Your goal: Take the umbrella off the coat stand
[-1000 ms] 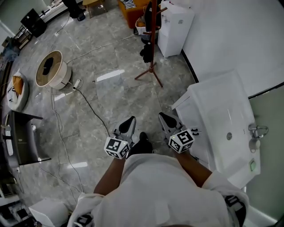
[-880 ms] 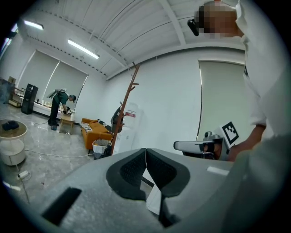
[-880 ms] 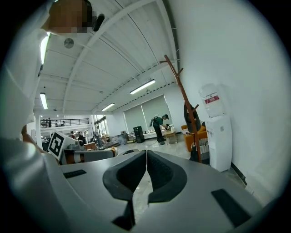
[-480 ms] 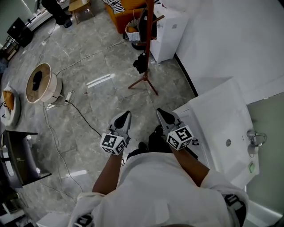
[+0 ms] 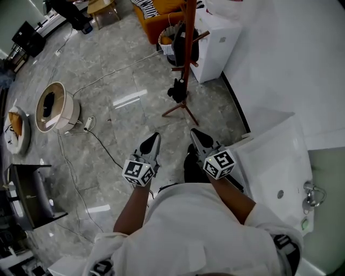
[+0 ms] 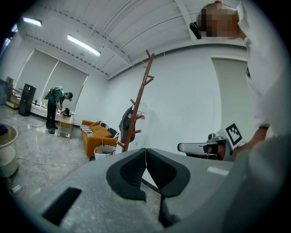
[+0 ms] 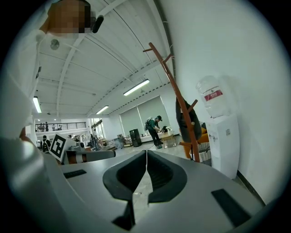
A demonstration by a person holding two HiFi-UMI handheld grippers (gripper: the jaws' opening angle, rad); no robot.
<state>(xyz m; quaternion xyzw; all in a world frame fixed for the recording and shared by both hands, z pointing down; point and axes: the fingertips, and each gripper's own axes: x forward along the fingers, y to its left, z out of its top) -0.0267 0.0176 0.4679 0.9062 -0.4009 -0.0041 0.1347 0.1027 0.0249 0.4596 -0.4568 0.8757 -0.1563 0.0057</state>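
The red-brown coat stand (image 5: 187, 59) rises from its tripod foot on the grey floor ahead of me. A dark folded umbrella (image 5: 179, 36) hangs from its pegs, also seen in the left gripper view as the umbrella (image 6: 126, 123) and in the right gripper view as the umbrella (image 7: 187, 119). A black lump (image 5: 178, 90) sits lower on the pole. My left gripper (image 5: 151, 141) and right gripper (image 5: 195, 135) point forward side by side, well short of the stand. Both are shut and empty: the left gripper (image 6: 146, 152) and right gripper (image 7: 146, 154) show pads meeting.
A white water dispenser (image 5: 218, 40) stands right of the stand, with a basket (image 5: 168, 40) and an orange sofa (image 5: 156, 11) behind. A white sink unit (image 5: 275, 161) runs along my right. A round bin (image 5: 54, 108) and floor cables (image 5: 102, 145) lie left. A person (image 6: 54, 107) works far off.
I have walked toward the coat stand; its foot lies nearer my grippers in the head view. Both grippers stayed shut and side by side.
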